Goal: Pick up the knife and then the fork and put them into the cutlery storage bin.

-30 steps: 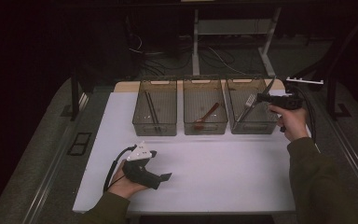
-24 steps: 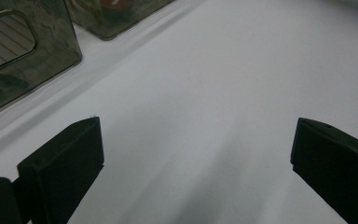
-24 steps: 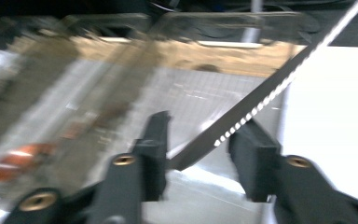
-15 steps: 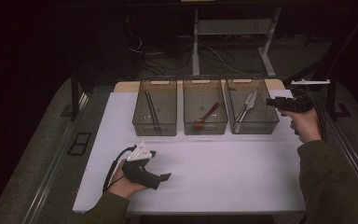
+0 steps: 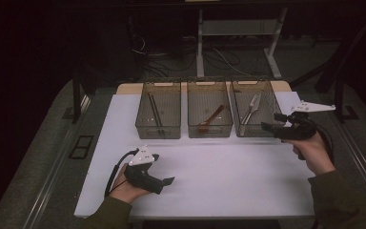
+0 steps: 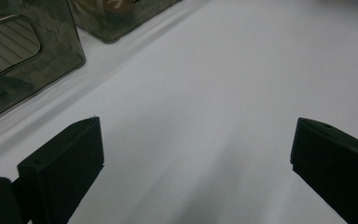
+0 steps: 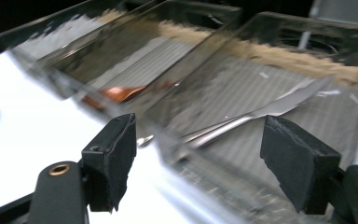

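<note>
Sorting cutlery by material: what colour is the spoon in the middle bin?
Brown spoon, clearest in the high view.

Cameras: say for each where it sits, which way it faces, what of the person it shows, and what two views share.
High view: above the person's side, facing forward and down on the table and three bins; both forearms, left gripper, right gripper.
Left gripper view: on the left gripper, low across the table; open jaws, nothing between.
Right gripper view: on the right gripper, toward the bins; jaws, just opening, hold nothing.
Shared: high and right gripper views both show the fork in the right bin.
</note>
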The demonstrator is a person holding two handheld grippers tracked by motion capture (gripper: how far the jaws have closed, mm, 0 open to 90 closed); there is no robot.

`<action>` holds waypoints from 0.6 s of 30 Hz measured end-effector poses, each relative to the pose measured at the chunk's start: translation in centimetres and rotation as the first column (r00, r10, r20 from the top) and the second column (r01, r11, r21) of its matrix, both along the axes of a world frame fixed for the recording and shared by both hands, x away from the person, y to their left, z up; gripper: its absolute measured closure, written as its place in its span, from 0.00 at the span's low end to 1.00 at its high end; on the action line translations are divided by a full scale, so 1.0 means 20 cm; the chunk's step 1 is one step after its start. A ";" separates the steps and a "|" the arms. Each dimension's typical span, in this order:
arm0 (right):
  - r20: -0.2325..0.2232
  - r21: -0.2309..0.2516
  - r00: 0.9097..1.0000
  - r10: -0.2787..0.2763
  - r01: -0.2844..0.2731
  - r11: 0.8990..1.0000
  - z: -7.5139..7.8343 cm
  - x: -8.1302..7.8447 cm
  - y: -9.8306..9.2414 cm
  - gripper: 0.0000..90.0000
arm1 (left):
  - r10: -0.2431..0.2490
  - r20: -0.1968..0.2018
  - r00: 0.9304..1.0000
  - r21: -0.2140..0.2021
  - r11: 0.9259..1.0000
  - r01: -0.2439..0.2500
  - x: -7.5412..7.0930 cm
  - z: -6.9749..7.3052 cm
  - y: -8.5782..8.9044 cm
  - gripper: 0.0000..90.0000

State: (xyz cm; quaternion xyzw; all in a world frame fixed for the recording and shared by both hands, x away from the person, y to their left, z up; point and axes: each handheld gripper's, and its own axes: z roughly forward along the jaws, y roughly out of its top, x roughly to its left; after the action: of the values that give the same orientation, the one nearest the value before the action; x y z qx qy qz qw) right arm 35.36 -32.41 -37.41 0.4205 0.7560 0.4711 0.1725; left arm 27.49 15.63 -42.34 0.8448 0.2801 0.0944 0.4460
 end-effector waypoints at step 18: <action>-0.037 -0.036 0.993 0.110 -0.111 0.993 -0.27 -0.38 0.10 0.17 | -0.008 0.017 1.000 -0.010 1.000 0.008 -0.01 0.01 0.02 0.03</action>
State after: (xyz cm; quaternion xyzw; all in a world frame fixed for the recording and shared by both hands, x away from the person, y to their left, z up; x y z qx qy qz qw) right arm 27.84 -30.35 -42.81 0.3826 0.7899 0.4580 0.1411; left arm 27.37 16.02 -42.19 0.8430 0.2733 0.0984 0.4528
